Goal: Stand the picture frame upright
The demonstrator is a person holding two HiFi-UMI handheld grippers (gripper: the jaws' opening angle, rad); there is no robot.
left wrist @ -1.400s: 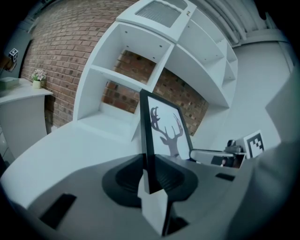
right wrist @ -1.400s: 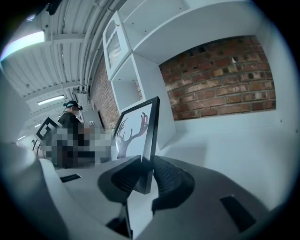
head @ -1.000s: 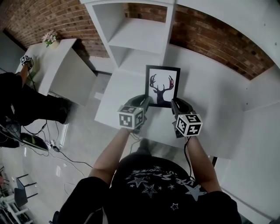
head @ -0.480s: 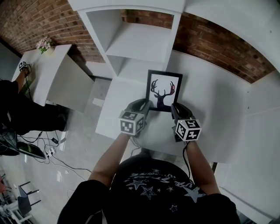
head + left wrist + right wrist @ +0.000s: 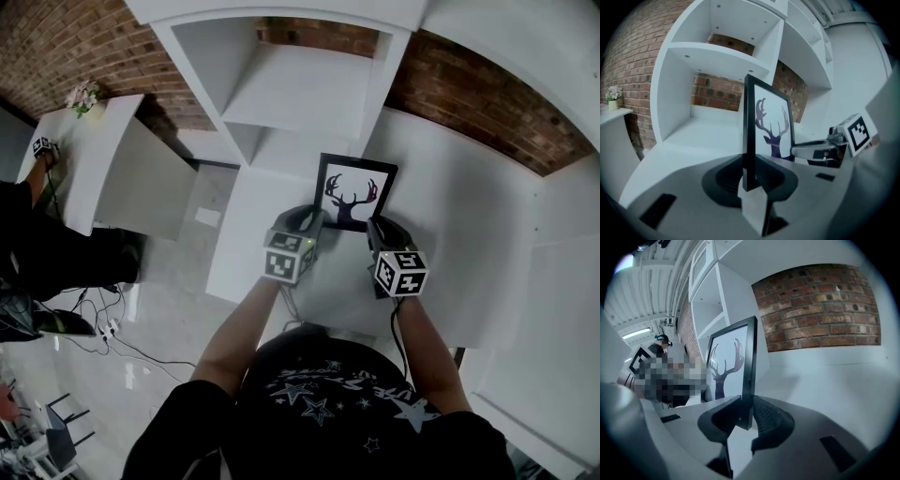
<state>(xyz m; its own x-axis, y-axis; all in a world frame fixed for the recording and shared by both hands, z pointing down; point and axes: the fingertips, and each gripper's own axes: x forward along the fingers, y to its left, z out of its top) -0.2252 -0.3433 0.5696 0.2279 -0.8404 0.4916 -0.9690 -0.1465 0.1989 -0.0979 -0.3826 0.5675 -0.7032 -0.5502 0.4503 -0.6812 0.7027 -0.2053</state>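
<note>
Both grippers clamped on the deer picture frame (image 5: 354, 192), which is upright at centre of the head view.
Near: my left gripper (image 5: 750, 177) is clenched on the frame's lower left corner, the black edge pinched between both pads. My right gripper (image 5: 743, 416) grips the lower right corner the same way. The print faces me: a dark antlered deer on white with a black border. It sits over the white desk (image 5: 459, 244), but I can't tell whether the bottom edge touches it. Just behind the frame is a white open shelf unit (image 5: 300, 89), at upper centre. A brick wall (image 5: 478, 108) runs beyond it at upper right. Far upper left is a white counter (image 5: 122, 150) with a small flower pot (image 5: 82, 95). A person in dark clothes (image 5: 37, 225) is at the left edge.
</note>
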